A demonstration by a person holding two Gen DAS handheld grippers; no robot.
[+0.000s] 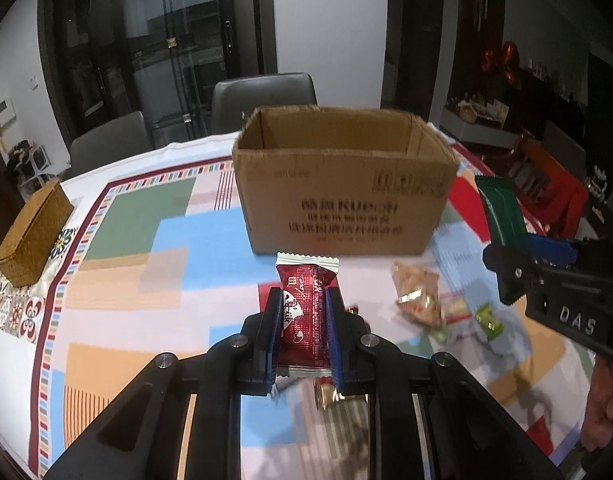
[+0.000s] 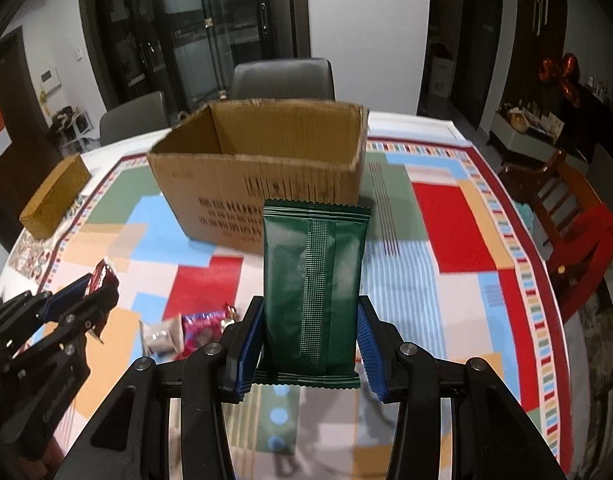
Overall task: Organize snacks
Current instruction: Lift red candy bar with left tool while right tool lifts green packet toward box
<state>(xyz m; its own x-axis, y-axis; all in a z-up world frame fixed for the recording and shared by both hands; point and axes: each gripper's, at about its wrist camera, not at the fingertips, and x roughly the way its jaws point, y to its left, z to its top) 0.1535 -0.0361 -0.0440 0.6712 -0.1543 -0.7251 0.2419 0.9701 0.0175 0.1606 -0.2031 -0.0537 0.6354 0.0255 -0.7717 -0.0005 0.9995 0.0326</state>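
My left gripper (image 1: pixel 304 300) is shut on a red snack packet (image 1: pixel 306 308), held lengthwise above the patterned tablecloth. My right gripper (image 2: pixel 311 312) is shut on a dark green snack packet (image 2: pixel 314 280) that stands upright between the blue pads. An open brown cardboard box (image 1: pixel 342 200) sits on the table beyond both grippers; in the right wrist view the box (image 2: pixel 242 184) shows a bare inner wall, its floor hidden. In the left wrist view the right gripper (image 1: pixel 518 256) with the green packet (image 1: pixel 502 208) hangs at the right. The right wrist view shows the left gripper (image 2: pixel 94 284) at the left.
Several loose snack packets (image 1: pixel 422 300) lie on the tablecloth right of the left gripper; more loose packets (image 2: pixel 186 330) show in the right wrist view. A woven lidded box (image 1: pixel 30 232) sits near the table's left edge. Grey chairs (image 1: pixel 266 96) stand behind the table, and a red wooden chair (image 2: pixel 574 216) stands at the right.
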